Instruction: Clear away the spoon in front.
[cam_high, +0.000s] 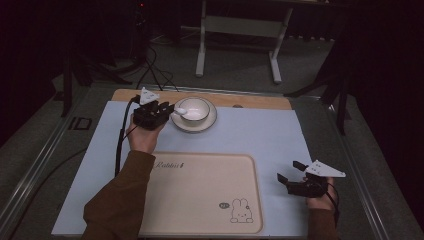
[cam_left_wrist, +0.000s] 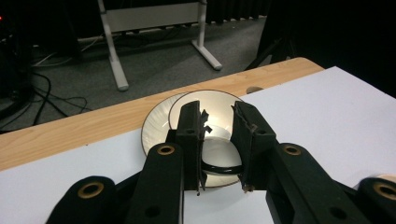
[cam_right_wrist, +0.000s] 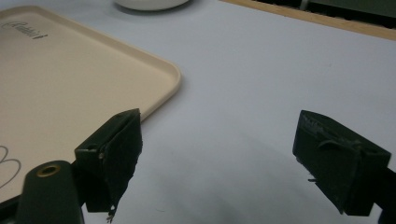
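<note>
A white bowl (cam_high: 196, 109) stands on a saucer (cam_high: 209, 123) at the far middle of the white mat. My left gripper (cam_high: 167, 107) reaches it from the left. In the left gripper view the jaws of the left gripper (cam_left_wrist: 217, 116) stand close together, shut on a white spoon (cam_left_wrist: 218, 149) over the bowl (cam_left_wrist: 215, 99) and saucer (cam_left_wrist: 153, 129). The spoon (cam_high: 179, 111) juts out over the bowl's left rim. My right gripper (cam_high: 290, 170) rests open at the near right, just right of the beige tray (cam_high: 200, 190). Nothing sits between the fingers of the right gripper (cam_right_wrist: 219, 135).
The beige tray (cam_right_wrist: 70, 70) with a rabbit drawing lies near the front of the white mat (cam_high: 260, 135). A wooden table edge (cam_high: 250, 101) runs behind the mat. White desk legs (cam_high: 201, 50) and cables stand on the floor beyond.
</note>
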